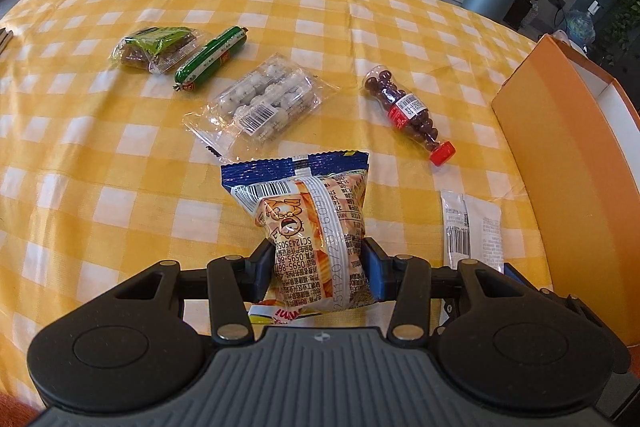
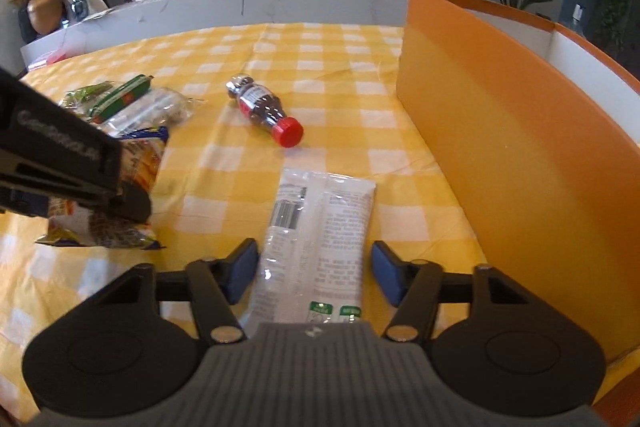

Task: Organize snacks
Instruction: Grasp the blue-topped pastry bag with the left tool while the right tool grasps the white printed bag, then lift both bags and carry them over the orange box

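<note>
My left gripper (image 1: 318,267) is shut on an orange and blue chip bag (image 1: 308,211), which stands up between its blue pads above the yellow checked tablecloth (image 1: 100,155). In the right wrist view the same bag (image 2: 142,163) shows at the left, behind the left gripper's black finger (image 2: 128,201). My right gripper (image 2: 314,271) is low over a flat white snack packet (image 2: 320,219) that lies between its fingers. A thin gap shows at each pad, so it is open. The packet (image 1: 472,227) lies beside the orange box.
A tall orange box (image 2: 500,147) with a white inside stands at the right. On the cloth lie a small red-capped bottle of chocolate balls (image 1: 408,111), a clear bag of white sweets (image 1: 264,103), a green sausage (image 1: 212,57) and a green-brown packet (image 1: 156,49).
</note>
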The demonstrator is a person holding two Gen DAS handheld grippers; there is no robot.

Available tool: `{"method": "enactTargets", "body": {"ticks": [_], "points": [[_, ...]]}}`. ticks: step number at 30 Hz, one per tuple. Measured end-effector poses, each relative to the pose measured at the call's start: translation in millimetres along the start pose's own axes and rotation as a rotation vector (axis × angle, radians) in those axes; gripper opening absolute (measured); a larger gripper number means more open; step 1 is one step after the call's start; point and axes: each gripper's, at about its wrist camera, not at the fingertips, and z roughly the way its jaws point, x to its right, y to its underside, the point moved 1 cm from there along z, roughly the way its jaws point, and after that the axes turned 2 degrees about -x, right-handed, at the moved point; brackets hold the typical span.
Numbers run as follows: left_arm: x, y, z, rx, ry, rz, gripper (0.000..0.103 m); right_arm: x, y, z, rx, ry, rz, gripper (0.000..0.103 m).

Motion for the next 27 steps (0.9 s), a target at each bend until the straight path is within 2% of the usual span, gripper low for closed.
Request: {"method": "enactTargets", "body": {"ticks": [8,12,17,22,27], "points": [[9.3,2.6,-17.7,0.022,0.007,0.023,0.052,6.4,-2.2,-9.0,0.012,-0.043,-0.010,0.046],[14.5,3.0,-35.8,0.047,0.022,0.020,0.052,6.8,-9.4,-31.6,0.076,-0.075,-0.019,0.045],[28.0,-3.7,-67.8,0.115,0.054,0.025,0.052,22.1,-24.3,-68.2,0.160,-0.128,0.018,0.045],[64.7,-13.1,-95.4,0.165,0.103,0.118,0.052,52.2,-35.2,-105.9,0.233,-0.141,0.024,0.045],[112.1,-22.6,-106.8,0.167,0.182,0.219,0.052,104.0,-44.2,-130.7,0.231,-0.139,0.086,0.045]]}}
